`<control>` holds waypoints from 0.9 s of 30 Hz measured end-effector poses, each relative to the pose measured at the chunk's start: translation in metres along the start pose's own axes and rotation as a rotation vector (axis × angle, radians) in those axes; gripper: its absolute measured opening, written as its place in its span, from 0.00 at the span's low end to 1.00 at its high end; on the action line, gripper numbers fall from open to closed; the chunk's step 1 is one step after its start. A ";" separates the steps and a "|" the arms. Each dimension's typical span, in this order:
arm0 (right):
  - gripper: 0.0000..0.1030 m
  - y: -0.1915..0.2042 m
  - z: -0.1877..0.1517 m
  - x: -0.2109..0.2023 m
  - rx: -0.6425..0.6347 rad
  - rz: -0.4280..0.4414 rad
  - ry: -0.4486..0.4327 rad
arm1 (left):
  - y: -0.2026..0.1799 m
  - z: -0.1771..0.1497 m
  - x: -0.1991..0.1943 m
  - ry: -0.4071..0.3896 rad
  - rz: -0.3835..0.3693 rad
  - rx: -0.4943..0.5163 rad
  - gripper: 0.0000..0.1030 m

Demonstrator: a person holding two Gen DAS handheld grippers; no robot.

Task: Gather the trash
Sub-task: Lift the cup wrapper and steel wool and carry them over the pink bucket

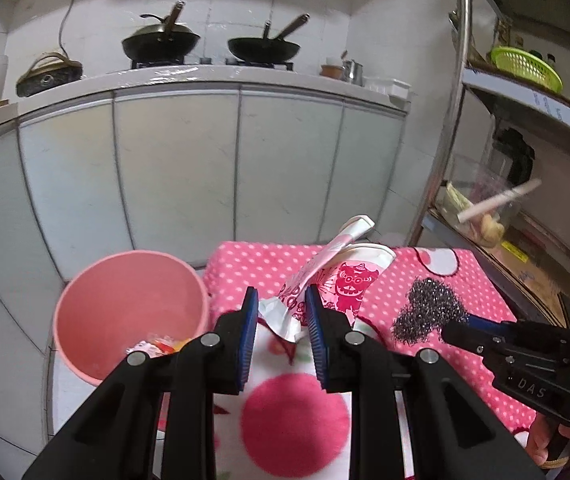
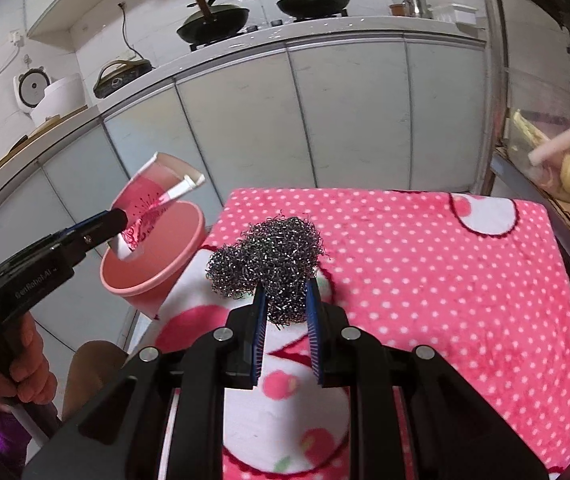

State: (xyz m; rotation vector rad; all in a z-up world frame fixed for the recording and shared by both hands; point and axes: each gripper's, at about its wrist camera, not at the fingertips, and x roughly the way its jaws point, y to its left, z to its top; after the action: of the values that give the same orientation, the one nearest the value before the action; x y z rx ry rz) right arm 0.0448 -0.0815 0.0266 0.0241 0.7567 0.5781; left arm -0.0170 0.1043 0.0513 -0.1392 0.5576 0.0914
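The left gripper (image 1: 281, 300) clamps a crushed pink-and-white paper cup (image 1: 341, 280) at two o'clock above the round pink plastic bin (image 1: 97, 304), while the right gripper (image 2: 287, 294) clamps a grey steel-wool scourer (image 2: 269, 256) over the pink dotted cloth (image 2: 445, 280).

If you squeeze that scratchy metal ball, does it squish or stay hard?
Probably squishy: the steel wool scrubber is a loose tangle of thin wire, and it looks pinched in where the right gripper's jaws hold it. It likely weighs little, being mostly air. Its stray curls could snag on the fuzzy blanket.
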 end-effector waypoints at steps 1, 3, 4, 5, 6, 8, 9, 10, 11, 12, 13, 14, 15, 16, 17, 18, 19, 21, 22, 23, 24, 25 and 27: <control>0.19 0.005 0.002 0.003 -0.007 0.009 0.003 | 0.005 0.001 -0.002 -0.006 0.012 -0.005 0.23; 0.19 0.013 0.006 0.008 -0.022 0.017 0.005 | 0.017 0.002 -0.005 -0.014 0.028 -0.020 0.23; 0.19 0.019 0.010 0.011 -0.032 0.024 0.007 | 0.022 0.003 -0.006 -0.018 0.038 -0.026 0.23; 0.19 0.022 0.012 0.014 -0.039 0.031 0.008 | 0.027 0.004 -0.007 -0.022 0.046 -0.031 0.23; 0.19 0.028 0.015 0.018 -0.048 0.040 0.010 | 0.036 0.004 -0.008 -0.027 0.062 -0.041 0.23; 0.19 0.041 0.024 0.028 -0.072 0.061 0.013 | 0.051 0.004 -0.009 -0.029 0.089 -0.059 0.23; 0.19 0.045 0.026 0.030 -0.078 0.069 0.012 | 0.057 0.004 -0.009 -0.029 0.099 -0.067 0.23; 0.19 0.052 0.030 0.036 -0.089 0.082 0.012 | 0.066 0.004 -0.008 -0.028 0.114 -0.076 0.23; 0.19 0.060 0.034 0.041 -0.098 0.092 0.012 | 0.071 0.004 -0.008 -0.028 0.126 -0.080 0.23; 0.19 0.066 0.037 0.046 -0.108 0.103 0.015 | 0.080 0.003 -0.008 -0.026 0.144 -0.086 0.23; 0.19 0.076 0.042 0.055 -0.121 0.118 0.023 | 0.087 0.003 -0.007 -0.022 0.158 -0.092 0.23; 0.19 0.081 0.043 0.059 -0.127 0.127 0.027 | 0.094 0.002 -0.006 -0.020 0.169 -0.099 0.23; 0.19 0.087 0.045 0.065 -0.136 0.136 0.033 | 0.104 0.002 -0.005 -0.017 0.187 -0.109 0.23; 0.19 0.097 0.047 0.072 -0.149 0.147 0.043 | 0.111 0.001 -0.005 -0.015 0.198 -0.117 0.23; 0.19 0.104 0.049 0.079 -0.161 0.155 0.052 | 0.120 0.000 -0.004 -0.013 0.211 -0.129 0.23; 0.19 0.111 0.050 0.084 -0.170 0.161 0.058 | 0.128 -0.002 -0.003 -0.009 0.223 -0.142 0.23; 0.19 0.119 0.051 0.091 -0.184 0.168 0.065 | 0.136 -0.003 -0.002 -0.005 0.234 -0.154 0.23; 0.19 0.134 0.053 0.102 -0.209 0.180 0.078 | 0.151 -0.007 0.002 0.006 0.253 -0.180 0.23; 0.19 0.141 0.053 0.107 -0.218 0.185 0.083 | 0.158 -0.009 0.004 0.012 0.262 -0.192 0.23; 0.19 0.147 0.053 0.111 -0.227 0.188 0.088 | 0.165 -0.011 0.005 0.018 0.271 -0.202 0.23; 0.19 0.152 0.053 0.115 -0.234 0.191 0.092 | 0.169 -0.012 0.008 0.022 0.277 -0.207 0.23; 0.19 0.159 0.052 0.120 -0.246 0.192 0.100 | 0.175 -0.014 0.010 0.027 0.283 -0.213 0.23; 0.19 0.167 0.052 0.127 -0.257 0.194 0.109 | 0.182 -0.017 0.014 0.035 0.293 -0.220 0.23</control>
State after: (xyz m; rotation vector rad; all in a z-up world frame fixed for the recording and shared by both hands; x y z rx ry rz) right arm 0.0709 0.1327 0.0209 -0.1743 0.7853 0.8633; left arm -0.0368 0.2817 0.0102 -0.2730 0.5996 0.4369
